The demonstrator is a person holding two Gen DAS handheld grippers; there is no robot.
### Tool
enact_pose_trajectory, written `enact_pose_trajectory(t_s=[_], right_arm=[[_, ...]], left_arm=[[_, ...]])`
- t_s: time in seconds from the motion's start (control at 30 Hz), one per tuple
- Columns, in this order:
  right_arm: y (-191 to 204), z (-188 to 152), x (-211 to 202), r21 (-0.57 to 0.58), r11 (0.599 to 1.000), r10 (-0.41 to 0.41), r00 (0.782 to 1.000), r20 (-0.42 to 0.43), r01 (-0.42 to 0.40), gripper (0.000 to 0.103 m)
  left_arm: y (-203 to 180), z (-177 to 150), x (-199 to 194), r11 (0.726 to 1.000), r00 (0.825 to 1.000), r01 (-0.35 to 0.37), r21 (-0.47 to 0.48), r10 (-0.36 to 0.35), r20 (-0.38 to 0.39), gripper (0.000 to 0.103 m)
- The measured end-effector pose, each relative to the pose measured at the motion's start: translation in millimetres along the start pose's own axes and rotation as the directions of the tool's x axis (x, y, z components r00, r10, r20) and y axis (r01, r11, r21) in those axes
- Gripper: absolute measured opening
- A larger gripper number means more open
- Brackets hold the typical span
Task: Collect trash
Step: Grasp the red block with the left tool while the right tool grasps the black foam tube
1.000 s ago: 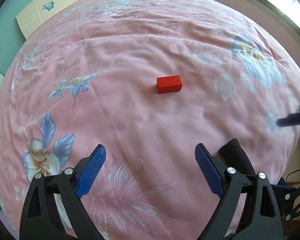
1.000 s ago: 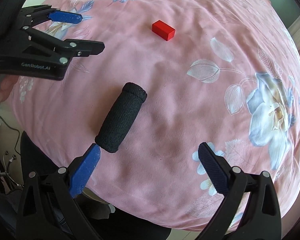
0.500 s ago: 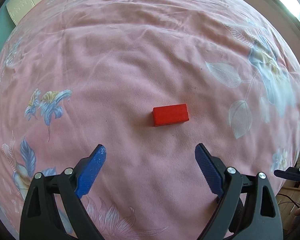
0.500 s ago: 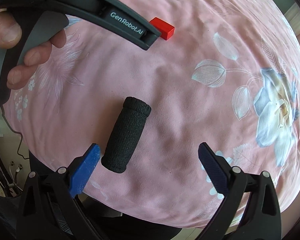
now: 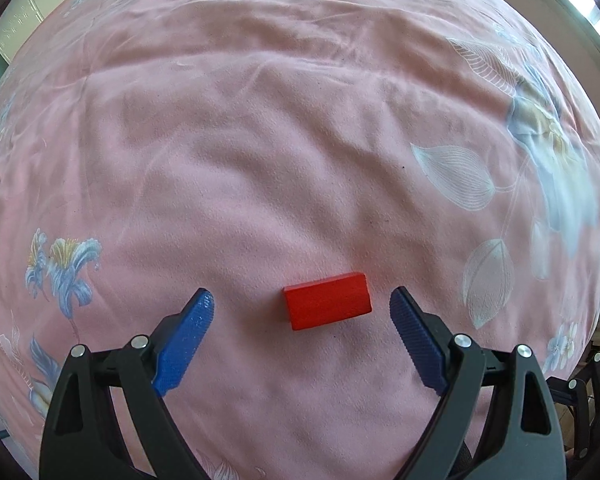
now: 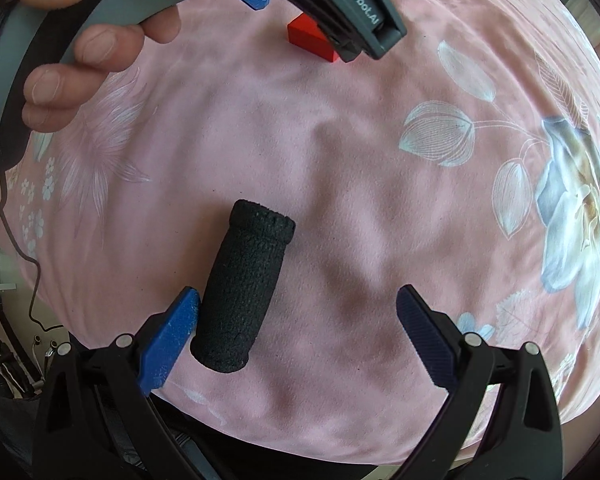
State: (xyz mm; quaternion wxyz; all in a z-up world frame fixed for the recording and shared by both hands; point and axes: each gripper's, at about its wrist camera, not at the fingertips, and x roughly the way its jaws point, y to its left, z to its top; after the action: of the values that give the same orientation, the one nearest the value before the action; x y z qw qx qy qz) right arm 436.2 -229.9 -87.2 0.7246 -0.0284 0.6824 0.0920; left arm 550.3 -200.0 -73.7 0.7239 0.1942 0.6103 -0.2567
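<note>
A small red block lies on the pink floral bedspread. My left gripper is open, low over the bed, with the block between its blue fingertips, nearer the right one, not touching either. In the right wrist view the block shows partly hidden behind the left gripper. A black foam cylinder lies on the bedspread near its front edge. My right gripper is open, its left fingertip right beside the cylinder's near end.
The bed's front edge drops off just below my right gripper. Cables and metal stands sit on the floor at the lower left. A pale headboard and a bright window border the bed.
My left gripper moved forward and down over the bed until the red block sits between its open fingers. My right gripper edged closer to the black cylinder. Both stayed open.
</note>
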Motion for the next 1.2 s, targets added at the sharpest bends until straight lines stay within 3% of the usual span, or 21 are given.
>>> enact_pose_trajectory(t_s=[0.17,0.23,0.3,0.43,0.5,0.57,0.7,0.8,0.87,0.97,1.0,1.03,1.17,1.2], right_arm=[[-8.5,15.9,10.2,0.063,0.998,-0.011,1.000,0.010,0.011,0.096],[-9.4,21.1,15.2,0.057,0.998,-0.011,1.000,-0.003,0.012,0.096],[-11.1,24.6,21.0,0.061,0.997,-0.055,0.998,-0.001,0.055,0.096],[-8.1,28.4,32.5,0.053,0.997,-0.064,0.998,-0.005,0.064,0.096],[-7.8,29.2,35.0,0.039,0.997,-0.068,0.998,0.000,0.068,0.095],[-6.5,27.8,34.9,0.024,0.998,-0.060,0.998,0.008,0.060,0.088],[-1.5,24.2,31.0,0.007,1.000,0.025,1.000,-0.003,-0.025,0.047],[1.6,27.0,33.6,-0.010,0.999,0.045,0.999,-0.009,-0.045,0.039],[-3.7,28.8,34.2,0.037,0.996,0.080,0.997,-0.016,-0.080,0.039],[-13.8,31.6,32.8,0.049,0.994,0.098,0.995,-0.019,-0.097,0.052],[-17.3,31.9,32.4,0.052,0.994,0.097,0.995,-0.021,-0.096,0.071],[-17.5,32.7,31.3,0.043,0.997,0.070,0.997,-0.025,-0.069,0.082],[-22.3,28.9,42.5,0.026,0.999,0.032,0.999,-0.033,-0.032,0.080],[-18.7,28.6,44.5,0.007,0.999,0.044,0.999,-0.031,-0.043,0.073]], left_arm=[[8.5,6.5,6.8,1.000,1.000,-0.009,-0.012,0.009,0.024,0.092],[12.5,6.8,9.6,1.000,1.000,0.021,-0.017,-0.021,0.020,0.092],[11.7,5.0,14.0,1.000,1.000,0.014,0.004,-0.014,0.014,0.092],[12.4,0.1,19.9,1.000,1.000,0.011,0.023,-0.011,0.019,0.092],[11.5,0.6,22.8,1.000,1.000,0.009,0.027,-0.010,0.016,0.085],[10.7,-0.5,24.6,1.000,1.000,0.007,0.027,-0.007,0.019,0.080],[8.1,-4.4,25.4,1.000,1.000,0.005,0.028,-0.006,0.020,0.072],[5.7,-5.9,19.0,1.000,1.000,0.005,0.025,-0.006,0.020,0.062],[2.0,-3.6,18.3,1.000,1.000,0.007,0.023,-0.008,0.018,0.060],[7.0,-4.1,14.8,1.000,1.000,0.002,0.030,-0.002,0.014,0.063],[4.5,-4.7,14.8,0.999,1.000,0.002,0.035,-0.002,0.015,0.066],[4.0,-4.9,15.1,0.999,1.000,-0.001,0.035,0.000,0.013,0.071],[-4.0,0.4,17.5,0.999,1.000,-0.013,0.049,0.011,0.022,0.072],[-4.4,0.4,17.7,0.999,1.000,-0.014,0.048,0.013,0.022,0.070]])
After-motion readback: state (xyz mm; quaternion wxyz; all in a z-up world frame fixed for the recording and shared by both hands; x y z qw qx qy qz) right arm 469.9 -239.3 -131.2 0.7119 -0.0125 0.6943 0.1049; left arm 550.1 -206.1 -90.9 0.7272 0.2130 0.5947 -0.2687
